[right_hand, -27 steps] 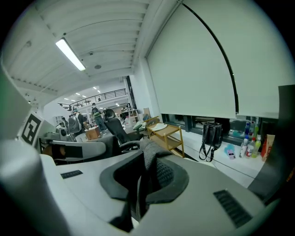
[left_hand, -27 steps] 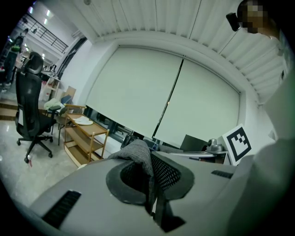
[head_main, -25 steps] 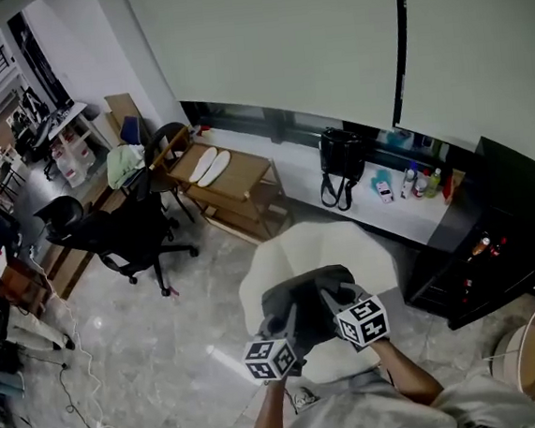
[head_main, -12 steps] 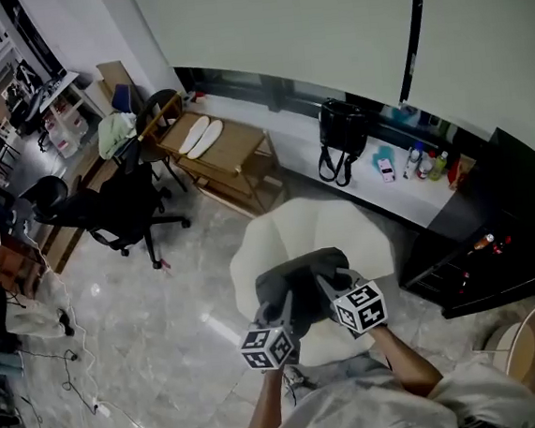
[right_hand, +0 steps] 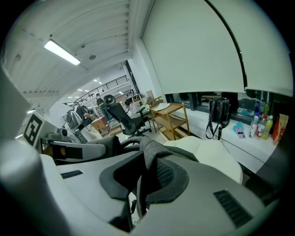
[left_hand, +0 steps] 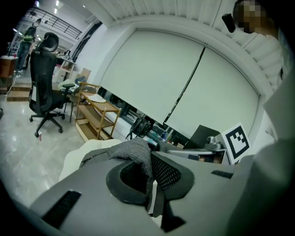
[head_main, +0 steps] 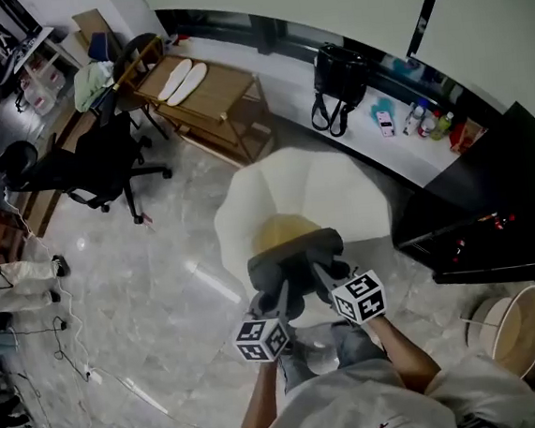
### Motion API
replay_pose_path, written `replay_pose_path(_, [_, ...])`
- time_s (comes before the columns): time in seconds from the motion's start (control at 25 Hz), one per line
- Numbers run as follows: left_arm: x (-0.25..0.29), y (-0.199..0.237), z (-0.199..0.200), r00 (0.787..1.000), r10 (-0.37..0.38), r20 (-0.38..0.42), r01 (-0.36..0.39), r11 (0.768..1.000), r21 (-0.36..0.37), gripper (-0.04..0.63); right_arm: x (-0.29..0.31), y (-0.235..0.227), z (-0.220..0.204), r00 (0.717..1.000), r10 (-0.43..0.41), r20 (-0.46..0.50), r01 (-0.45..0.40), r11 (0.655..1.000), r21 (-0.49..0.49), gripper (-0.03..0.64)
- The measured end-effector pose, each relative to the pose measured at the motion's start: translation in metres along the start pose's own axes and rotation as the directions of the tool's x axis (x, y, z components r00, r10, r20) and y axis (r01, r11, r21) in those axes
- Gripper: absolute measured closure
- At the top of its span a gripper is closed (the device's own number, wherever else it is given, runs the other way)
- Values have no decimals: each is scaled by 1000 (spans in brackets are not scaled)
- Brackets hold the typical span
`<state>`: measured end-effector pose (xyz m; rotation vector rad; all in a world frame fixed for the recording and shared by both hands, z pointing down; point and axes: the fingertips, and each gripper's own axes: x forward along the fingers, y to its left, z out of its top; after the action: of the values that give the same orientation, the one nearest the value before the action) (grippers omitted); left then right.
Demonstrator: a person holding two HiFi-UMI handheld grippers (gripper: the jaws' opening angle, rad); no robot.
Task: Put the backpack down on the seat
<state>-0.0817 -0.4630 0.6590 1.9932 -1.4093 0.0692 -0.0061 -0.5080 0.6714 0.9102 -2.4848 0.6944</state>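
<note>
Two grippers carry the grey backpack [head_main: 295, 257] over the near edge of the cream seat [head_main: 340, 187] in the head view. Left gripper view: my left gripper [left_hand: 151, 177] has its fingers [left_hand: 92, 198] clamped on a soft woven strap [left_hand: 136, 150]. Right gripper view: my right gripper [right_hand: 147, 179] pinches strap fabric likewise. I judge the bag limp and saggy, so the straps are the right hold.

A wooden trolley [head_main: 211, 99] is standing at eleven o'clock in the head view, with two white insoles [head_main: 184, 78] lying on its top shelf. A black office chair [head_main: 103, 166] is sitting at ten o'clock on the pale marble floor [head_main: 161, 284]. A black handbag [head_main: 339, 72] is resting on the white ledge [head_main: 360, 148] at one o'clock, and bottles [head_main: 433, 125] are standing beside it at two. A round tub [head_main: 519, 330] is sitting at four o'clock. Cables [head_main: 69, 354] are trailing at eight.
</note>
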Motion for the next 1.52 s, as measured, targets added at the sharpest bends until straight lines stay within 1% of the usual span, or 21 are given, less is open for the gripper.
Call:
replay_pose_path(0.32, [10,15,-42,997,24,-68,-28,998,-65,543,10,-8,-51,996,10,-90,-4,998,61,565])
replay_pose_path(0.6, [23,28,-65,994,35,-108,-46,994,-101,543,25,-20,-72,990,18,-138,-9,998,70,565])
replay_pose_path(0.84, [48,40,-59,994,37,-106,-48,994,-103,543,44,-40,-66,990,14,-139,-5,998,66,565])
replay_pose_path(1.04, [76,53,-45,994,29,-104,-36,997,-62,543,68,-64,-51,993,12,-118,-7,999,49,565])
replay_pose_path(1.12, [86,59,-41,995,28,-100,-34,998,-56,543,78,-72,-44,994,10,-111,-5,999,45,565])
replay_pose_path(1.36, [120,91,-22,994,49,-100,-52,998,-25,543,119,-92,-22,995,0,-99,3,1000,28,565])
replay_pose_path(1.52, [145,109,-2,995,46,-85,-48,999,-21,543,145,-107,-6,996,-8,-86,10,1000,18,565])
